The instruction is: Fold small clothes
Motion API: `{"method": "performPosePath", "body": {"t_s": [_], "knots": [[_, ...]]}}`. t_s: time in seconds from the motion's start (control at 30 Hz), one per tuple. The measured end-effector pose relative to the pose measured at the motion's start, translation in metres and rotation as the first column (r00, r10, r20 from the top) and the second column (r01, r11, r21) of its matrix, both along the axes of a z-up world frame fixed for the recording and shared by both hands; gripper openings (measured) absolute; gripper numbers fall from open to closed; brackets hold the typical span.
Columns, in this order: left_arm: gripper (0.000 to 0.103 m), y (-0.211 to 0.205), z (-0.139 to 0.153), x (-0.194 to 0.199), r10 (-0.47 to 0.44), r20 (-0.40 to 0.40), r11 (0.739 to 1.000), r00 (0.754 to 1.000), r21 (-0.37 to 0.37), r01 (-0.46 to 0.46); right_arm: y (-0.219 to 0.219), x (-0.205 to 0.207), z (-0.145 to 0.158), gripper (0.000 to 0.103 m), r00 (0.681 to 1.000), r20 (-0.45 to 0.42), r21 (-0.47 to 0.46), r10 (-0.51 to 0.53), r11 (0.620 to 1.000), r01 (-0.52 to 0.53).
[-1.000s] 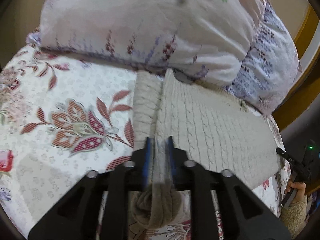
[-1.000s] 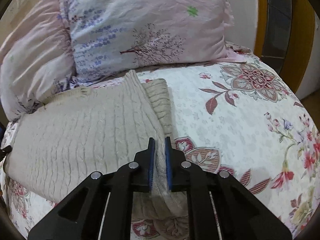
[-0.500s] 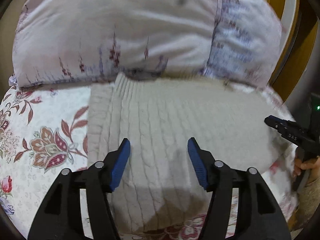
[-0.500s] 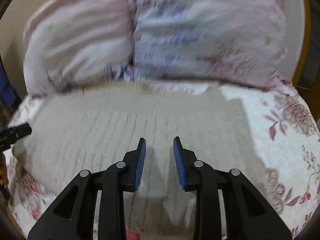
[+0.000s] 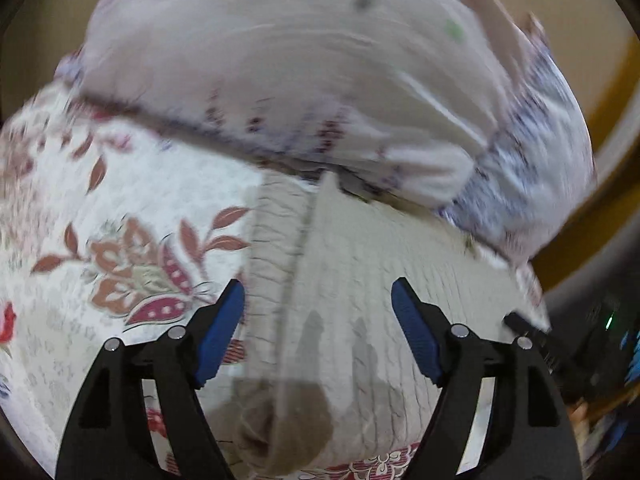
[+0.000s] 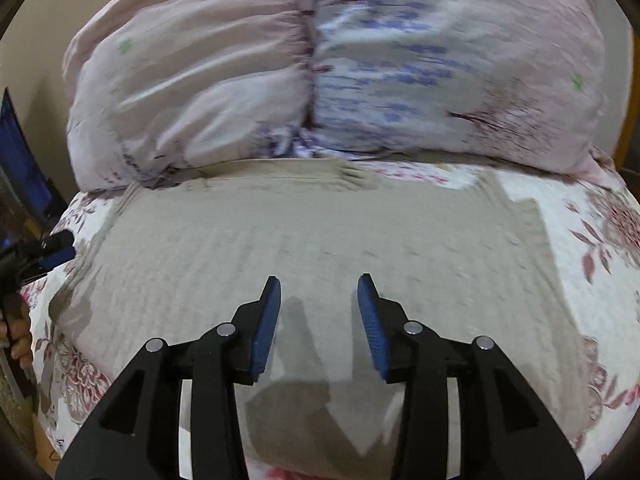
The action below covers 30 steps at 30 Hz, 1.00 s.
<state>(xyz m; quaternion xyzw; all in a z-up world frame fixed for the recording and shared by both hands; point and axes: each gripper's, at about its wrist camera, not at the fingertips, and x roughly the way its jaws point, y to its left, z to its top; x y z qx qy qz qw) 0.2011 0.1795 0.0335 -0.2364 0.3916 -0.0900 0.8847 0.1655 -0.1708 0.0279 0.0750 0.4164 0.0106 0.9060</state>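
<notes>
A beige cable-knit sweater [image 6: 304, 248] lies spread flat on the floral bedspread [image 6: 592, 248], its far edge against the pillows. In the left wrist view the sweater [image 5: 360, 272] shows a folded strip along its left side. My left gripper [image 5: 318, 300] is open and empty, hovering over the sweater's near left part. My right gripper [image 6: 319, 292] is open and empty, above the sweater's near middle. The left gripper's tip also shows at the left edge of the right wrist view [image 6: 48, 254]. Both views are motion-blurred.
Two large pillows [image 6: 320, 80] lie along the far side of the bed, one pinkish, one with blue print; they also show in the left wrist view [image 5: 320, 80]. The bedspread [image 5: 120, 248] stretches left of the sweater. A yellow-brown frame [image 5: 608, 184] is at the right.
Both grippers were shut on the sweater's folded edges a second ago. They have let go, opened wider, and the sweater now lies flat. Both cameras have shifted.
</notes>
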Motion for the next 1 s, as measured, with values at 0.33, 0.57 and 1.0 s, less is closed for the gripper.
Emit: {"method": "performPosePath", "body": {"t_s": [0.33,0.57,1.0], "knots": [[0.081,0.023,-0.026,0.012,0.04,-0.095,0.979,0.995,-0.196,-0.058,0.026,0.019,-0.018,0.05,0.998,-0.039,-0.102,0.046,0.994,-0.049],[0.07,0.005,-0.033,0.024,0.004,-0.103,0.963,0.995,-0.269,-0.032,0.028,0.018,-0.016,0.05,0.998,-0.039,-0.076,0.046,0.996,-0.049],[0.05,-0.007,-0.03,0.022,0.036,-0.119,0.987,0.992,-0.152,-0.054,0.022,0.02,-0.016,0.051,0.998,-0.039,-0.068,0.053,0.996,-0.055]]}}
